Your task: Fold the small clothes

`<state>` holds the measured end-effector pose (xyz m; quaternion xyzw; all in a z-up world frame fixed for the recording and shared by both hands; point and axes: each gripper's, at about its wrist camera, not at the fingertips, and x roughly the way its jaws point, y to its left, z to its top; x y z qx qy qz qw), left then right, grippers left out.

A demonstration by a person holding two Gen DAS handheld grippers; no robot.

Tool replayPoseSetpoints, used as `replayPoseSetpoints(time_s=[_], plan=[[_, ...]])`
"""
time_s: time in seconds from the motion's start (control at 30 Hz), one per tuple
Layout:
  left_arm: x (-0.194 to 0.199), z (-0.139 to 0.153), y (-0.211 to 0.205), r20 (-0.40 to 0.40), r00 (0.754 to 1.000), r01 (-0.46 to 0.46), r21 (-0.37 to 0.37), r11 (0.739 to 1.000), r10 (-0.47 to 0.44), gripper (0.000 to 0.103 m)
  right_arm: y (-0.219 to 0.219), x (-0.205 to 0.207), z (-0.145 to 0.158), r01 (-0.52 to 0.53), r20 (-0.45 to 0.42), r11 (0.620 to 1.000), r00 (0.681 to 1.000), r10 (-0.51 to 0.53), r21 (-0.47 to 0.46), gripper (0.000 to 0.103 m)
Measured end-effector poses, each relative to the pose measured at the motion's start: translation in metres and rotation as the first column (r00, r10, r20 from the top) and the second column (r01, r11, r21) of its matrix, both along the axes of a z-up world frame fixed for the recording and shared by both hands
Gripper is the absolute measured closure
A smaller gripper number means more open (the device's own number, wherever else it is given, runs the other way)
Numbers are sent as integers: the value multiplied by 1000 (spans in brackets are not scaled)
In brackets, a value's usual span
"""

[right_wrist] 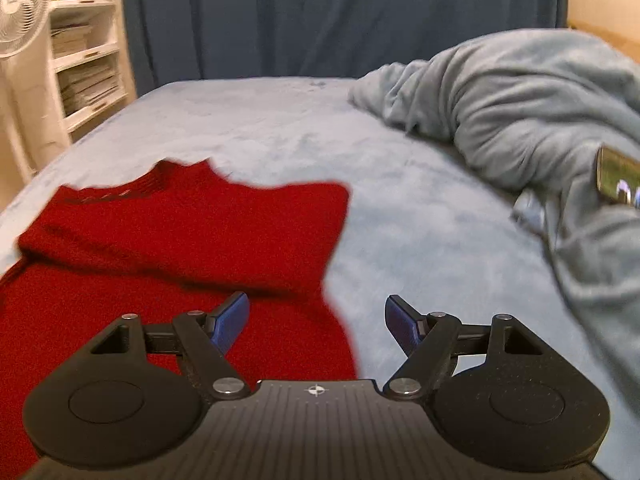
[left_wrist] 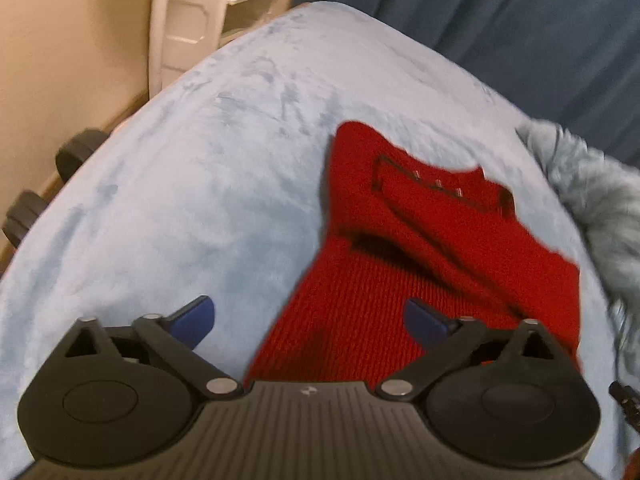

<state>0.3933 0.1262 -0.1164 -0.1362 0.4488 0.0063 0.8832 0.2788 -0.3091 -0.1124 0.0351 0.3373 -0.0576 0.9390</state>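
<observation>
A small red knit sweater (left_wrist: 420, 248) lies on the pale blue bed cover (left_wrist: 200, 184), its collar end away from me. My left gripper (left_wrist: 310, 320) is open and empty, held over the sweater's near left edge. In the right wrist view the sweater (right_wrist: 180, 240) lies left of centre, its upper part folded across. My right gripper (right_wrist: 318, 322) is open and empty over the sweater's near right edge, its left finger above the red knit, its right finger above the bed cover (right_wrist: 420, 240).
A bunched grey-blue blanket (right_wrist: 540, 120) lies on the bed at the right, with a phone-like object (right_wrist: 618, 184) on it. Dark blue curtains (right_wrist: 320, 12) hang behind. White shelves (right_wrist: 84, 60) and a fan (right_wrist: 20, 4) stand at the left. Dumbbells (left_wrist: 52, 184) lie on the floor.
</observation>
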Motion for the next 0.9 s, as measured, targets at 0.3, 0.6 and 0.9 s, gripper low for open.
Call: replayPoseSetpoints(time_s=[0.3,0.6,0.9], plan=[[-121,-6,-25,-85,984,167,160,973,-155,1,53,-112,23,-61,-71,997,995,64,41,26],[-221,15,-41,-92,971,231,161,959,-219,1,94,-191,57,-149,-41,989,988,148,-16,26],[-265,46,-54,23,962,265,176,948,-273,0,111,-247,77,-107,16,994,994,107,3,26]])
